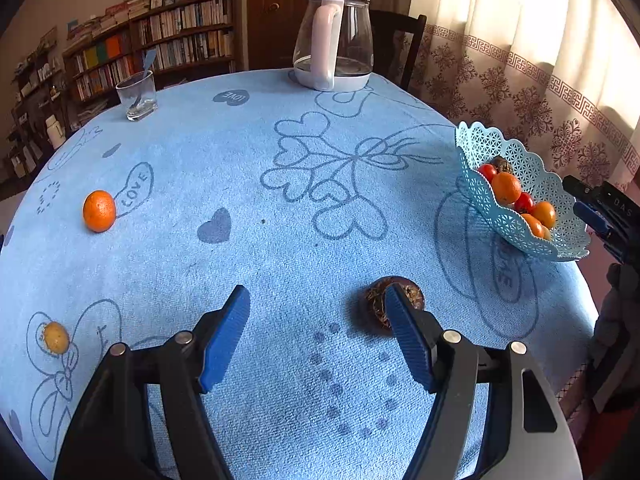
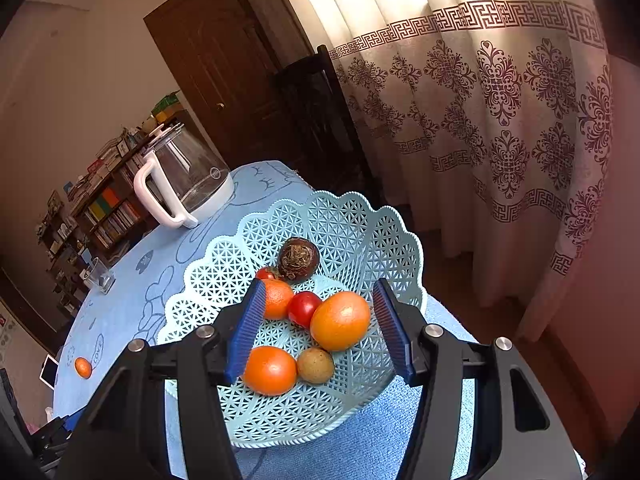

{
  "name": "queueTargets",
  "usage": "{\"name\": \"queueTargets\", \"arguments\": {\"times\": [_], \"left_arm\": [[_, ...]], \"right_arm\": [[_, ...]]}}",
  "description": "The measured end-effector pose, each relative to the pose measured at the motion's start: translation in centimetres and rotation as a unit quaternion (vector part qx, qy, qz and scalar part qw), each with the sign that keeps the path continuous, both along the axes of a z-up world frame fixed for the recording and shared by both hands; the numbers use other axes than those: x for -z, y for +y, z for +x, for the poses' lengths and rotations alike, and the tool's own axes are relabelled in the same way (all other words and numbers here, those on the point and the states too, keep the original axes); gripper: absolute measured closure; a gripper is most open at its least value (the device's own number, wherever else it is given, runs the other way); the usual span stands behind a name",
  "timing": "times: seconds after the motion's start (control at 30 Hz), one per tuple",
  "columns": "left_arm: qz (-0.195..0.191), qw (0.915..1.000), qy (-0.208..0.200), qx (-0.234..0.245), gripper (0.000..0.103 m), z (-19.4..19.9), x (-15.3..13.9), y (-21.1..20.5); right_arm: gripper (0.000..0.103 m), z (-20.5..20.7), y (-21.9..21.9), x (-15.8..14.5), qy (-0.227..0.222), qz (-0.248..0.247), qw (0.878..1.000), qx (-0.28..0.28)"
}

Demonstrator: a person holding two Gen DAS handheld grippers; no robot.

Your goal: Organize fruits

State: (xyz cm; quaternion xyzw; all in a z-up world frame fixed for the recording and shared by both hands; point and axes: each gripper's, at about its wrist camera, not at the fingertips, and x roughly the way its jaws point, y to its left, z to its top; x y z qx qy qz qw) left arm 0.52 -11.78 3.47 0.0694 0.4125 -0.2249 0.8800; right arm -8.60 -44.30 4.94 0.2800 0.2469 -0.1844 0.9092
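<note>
Left gripper (image 1: 318, 304): jaws seen spread wide over the blue tablecloth (image 1: 280, 208), nothing between the pads.
Dark fruit (image 1: 378, 300): brown, rough-skinned, lying on the cloth; partly hidden behind the right-hand fingertip of the left gripper, outside the gap. Contact cannot be told.
Right gripper (image 2: 320, 322): jaws held apart above the basket, nothing pinched; a large orange fruit (image 2: 340, 320) and a red tomato (image 2: 304, 308) are seen in the gap, below the pads.
Basket (image 2: 360, 216): pale blue lattice bowl with scalloped rim, set at the table edge near the curtain (image 2: 500, 120).
Basket contents: two more orange fruits, a small tan fruit (image 2: 316, 365), a second dark rough fruit (image 2: 298, 258) and another red one, partly hidden.
Loose orange (image 1: 99, 211): on the cloth, well apart from the basket, beside a printed "LOVE" motif.
Yellowish fruit (image 1: 56, 337): small, on the cloth near the left edge.
Background: glass kettle (image 1: 334, 40) with pale handle at the far edge; drinking glass (image 1: 137, 95) with a spoon in it.
</note>
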Motion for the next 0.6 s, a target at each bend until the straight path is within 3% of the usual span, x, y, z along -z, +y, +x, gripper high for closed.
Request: {"name": "queueTargets", "arguments": {"times": [0.27,0.33,0.43,0.6], "left_arm": [[0.001,0.9989,0.018,0.042,0.035,-1.0,1.2,-2.9],[0.009,0.9984,0.018,0.053,0.048,-1.1,1.7,-3.7],[0.01,0.9974,0.031,0.064,0.06,-0.8,2.4,-4.6],[0.003,0.9975,0.015,0.069,0.061,-1.0,1.1,-5.2]], "right_arm": [[0.045,0.1,0.1,0.1,0.001,-0.001,1.0,-0.001],[0.046,0.1,0.0,0.1,0.0,0.0,1.0,-0.001],[0.045,0.1,0.0,0.2,0.001,0.0,1.0,-0.002],[0.045,0.0,0.0,0.2,0.0,0.002,1.0,0.0]]}}
